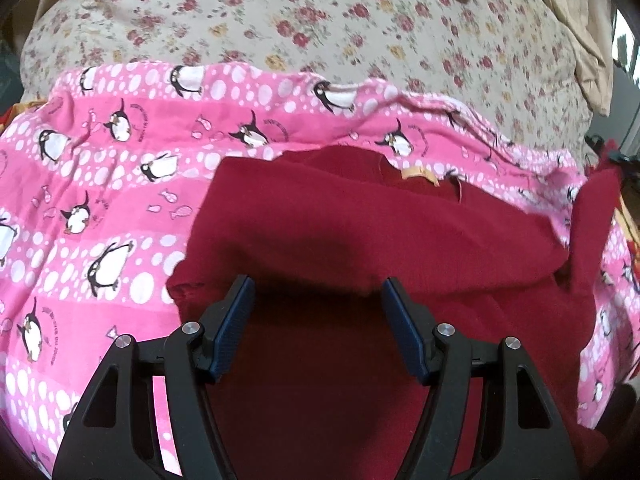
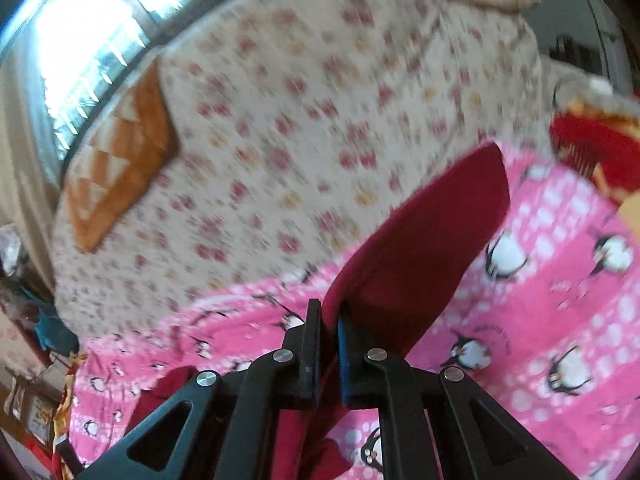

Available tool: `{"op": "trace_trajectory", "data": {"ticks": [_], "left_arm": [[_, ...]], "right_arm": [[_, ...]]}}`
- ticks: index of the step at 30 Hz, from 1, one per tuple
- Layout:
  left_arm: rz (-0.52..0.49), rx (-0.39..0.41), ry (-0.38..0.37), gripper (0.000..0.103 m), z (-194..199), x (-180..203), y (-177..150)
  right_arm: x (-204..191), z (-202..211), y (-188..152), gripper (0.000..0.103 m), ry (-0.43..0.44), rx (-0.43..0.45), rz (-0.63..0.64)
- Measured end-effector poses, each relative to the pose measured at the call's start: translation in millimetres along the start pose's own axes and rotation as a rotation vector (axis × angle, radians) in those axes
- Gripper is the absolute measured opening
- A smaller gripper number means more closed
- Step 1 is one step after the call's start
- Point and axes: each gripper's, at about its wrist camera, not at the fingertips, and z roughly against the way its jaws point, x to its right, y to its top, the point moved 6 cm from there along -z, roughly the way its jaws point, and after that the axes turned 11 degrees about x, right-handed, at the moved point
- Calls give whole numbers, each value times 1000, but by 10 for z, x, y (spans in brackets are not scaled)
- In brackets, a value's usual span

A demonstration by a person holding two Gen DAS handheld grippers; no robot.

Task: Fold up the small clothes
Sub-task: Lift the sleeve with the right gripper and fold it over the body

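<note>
**R gripper clamped on red garment, L gripper open above it**

Your right gripper (image 2: 329, 322) is pinched tight on a fold of the dark red garment (image 1: 360, 232); in the right wrist view the cloth (image 2: 420, 240) rises from btwn the pads toward centre-right of frame. View is blurred.

Your left gripper (image 1: 318, 300) sits wide open at bottom centre of its view, nothing btwn the blue pads (image 1: 236, 320), w/ the red fabric spread just beyond and below them. The garment lies on a pink penguin-print blanket (image 1: 100, 200), over a floral bedsheet (image 1: 320, 20) across the top. Orange patchwork cloth (image 2: 120, 160) at left of the right view.
</note>
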Motion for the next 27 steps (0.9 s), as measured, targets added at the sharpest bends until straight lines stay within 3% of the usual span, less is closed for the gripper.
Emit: {"op": "trace_trajectory", "data": {"ticks": [6,12,20,25,27], "left_arm": [[50,37,10,67,106,-98,82],[141,44,12,67,158,-289,123],[190,42,-1,67,141,-396,158],[239,13,-45,67,86,-417,153],[262,0,-57,67,70,-434,152]], "right_arm": [[-471,414,96,6,83,12,108],[-1246,471,-328,6,228,-74,250],[-2141,111,-1463,6,357,-281,430],[-2422,-141,-2239,7,375,-385,544],[-2409,-269,-2587,9,358,-469,575]]}}
